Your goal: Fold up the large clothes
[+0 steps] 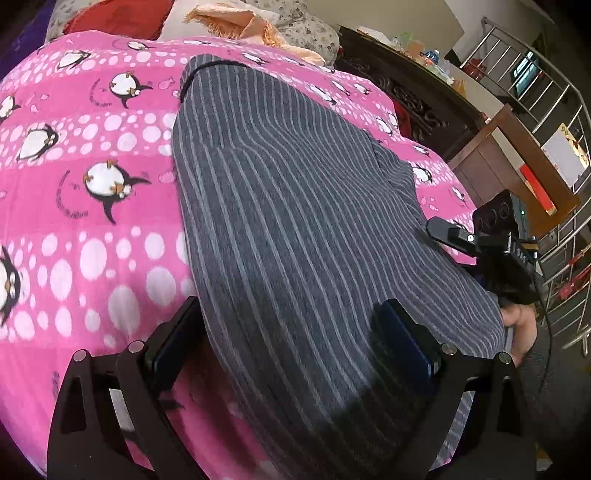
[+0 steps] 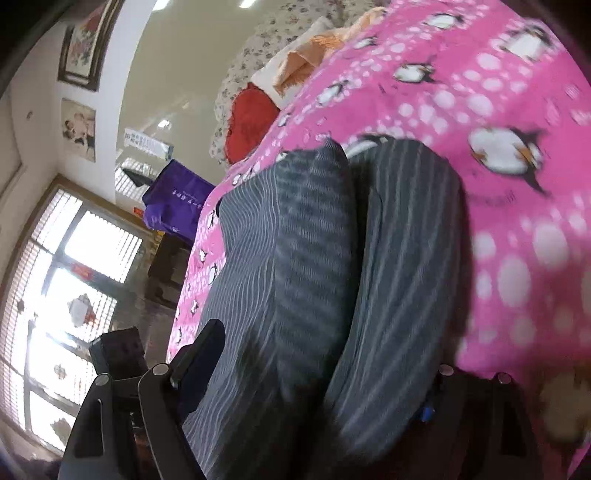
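Observation:
A large grey garment with thin pale stripes (image 1: pixel 295 206) lies lengthwise on a pink penguin-print blanket (image 1: pixel 92 184). My left gripper (image 1: pixel 291 343) is open, its two fingers spread to either side of the garment's near left part, with cloth between them. My right gripper (image 1: pixel 448 232) shows in the left wrist view at the garment's right edge. In the right wrist view the right gripper (image 2: pixel 325 354) is open, and folds of the striped garment (image 2: pixel 314 258) bulge between its fingers and hide the right one.
Pillows and a peach cloth (image 1: pixel 236 22) lie at the head of the bed. A dark carved bed frame (image 1: pixel 413 99), a wooden cabinet (image 1: pixel 517 162) and a metal rack (image 1: pixel 554 92) stand to the right. A window (image 2: pixel 66 280) and purple bag (image 2: pixel 177 203) lie beyond the bed.

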A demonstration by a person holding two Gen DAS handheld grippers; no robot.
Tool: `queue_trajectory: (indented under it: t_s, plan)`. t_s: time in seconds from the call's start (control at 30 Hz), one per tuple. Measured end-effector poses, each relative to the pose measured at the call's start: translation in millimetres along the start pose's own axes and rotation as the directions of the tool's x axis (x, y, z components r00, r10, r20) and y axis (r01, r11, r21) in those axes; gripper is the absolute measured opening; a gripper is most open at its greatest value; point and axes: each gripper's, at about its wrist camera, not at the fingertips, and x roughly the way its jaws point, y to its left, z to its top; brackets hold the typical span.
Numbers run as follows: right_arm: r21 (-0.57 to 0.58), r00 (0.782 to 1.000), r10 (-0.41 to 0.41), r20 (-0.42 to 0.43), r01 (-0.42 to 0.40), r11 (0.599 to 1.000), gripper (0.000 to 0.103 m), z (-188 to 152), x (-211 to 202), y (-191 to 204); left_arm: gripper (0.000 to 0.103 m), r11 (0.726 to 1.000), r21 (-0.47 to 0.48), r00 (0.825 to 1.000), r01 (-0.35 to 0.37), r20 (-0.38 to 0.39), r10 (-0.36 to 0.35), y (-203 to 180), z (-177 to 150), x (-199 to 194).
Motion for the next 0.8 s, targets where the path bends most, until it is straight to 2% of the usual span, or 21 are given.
queue_trajectory:
  t_s: [0.03, 0.1, 0.13, 0.2, 0.27, 0.3, 0.4, 0.5, 0.6, 0.8]
  plan:
    - [-0.024, 1.000, -0.017, -0.001, 0.017, 1.000, 0.070, 3, 2, 0, 0.096, 1.000, -0.002, 1.000, 0.000, 0.005, 0.000, 2, 2, 0]
    - [-0.080, 0.999, -0.049, 0.009, 0.049, 0.996, 0.067, 3, 6, 2, 0.075, 0.999, -0.032, 1.000, -0.009, 0.019, 0.009, 7, 5, 0]
    - [-0.105, 0.998, -0.052, 0.021, 0.054, 0.993, 0.064, 0, 7, 3, 0.072, 0.998, -0.061, 1.000, 0.000, 0.025, 0.002, 10, 6, 0]
    - [-0.122, 0.998, -0.054, 0.044, 0.059, 0.991, 0.059, -5, 5, 2, 0.050, 0.996, -0.092, 0.999, 0.002, 0.041, 0.002, 14, 5, -3]
    - [-0.105, 0.997, -0.047, 0.059, 0.053, 0.993, 0.047, -5, 4, 0, 0.039, 0.994, -0.112, 0.998, 0.004, 0.065, 0.003, 17, 5, -8]
    - [-0.100, 0.997, -0.041, 0.058, 0.046, 0.994, 0.045, -6, 4, 0, 0.034, 0.993, -0.117, 0.997, 0.004, 0.074, 0.005, 16, 6, -10]
    - [-0.059, 0.998, -0.037, 0.055, 0.041, 0.997, 0.044, -7, 9, 6, 0.026, 0.994, -0.110, 0.992, -0.015, 0.125, 0.028, 10, 8, -21]
    - [0.004, 0.998, -0.004, 0.070, 0.004, 1.000, 0.044, -6, 16, 13, 0.025, 0.995, -0.098, 0.984, -0.018, 0.173, 0.035, 12, 10, -35]
    - [0.043, 0.998, 0.024, 0.058, -0.027, 0.999, 0.044, -3, 37, 26, 0.025, 0.993, -0.113, 0.980, -0.016, 0.196, 0.038, 30, 17, -48]
    - [0.062, 0.992, 0.121, 0.033, -0.123, 0.990, 0.043, 3, 104, 57, 0.025, 0.982, -0.168, 0.968, -0.080, 0.223, 0.117, 92, 23, -79]
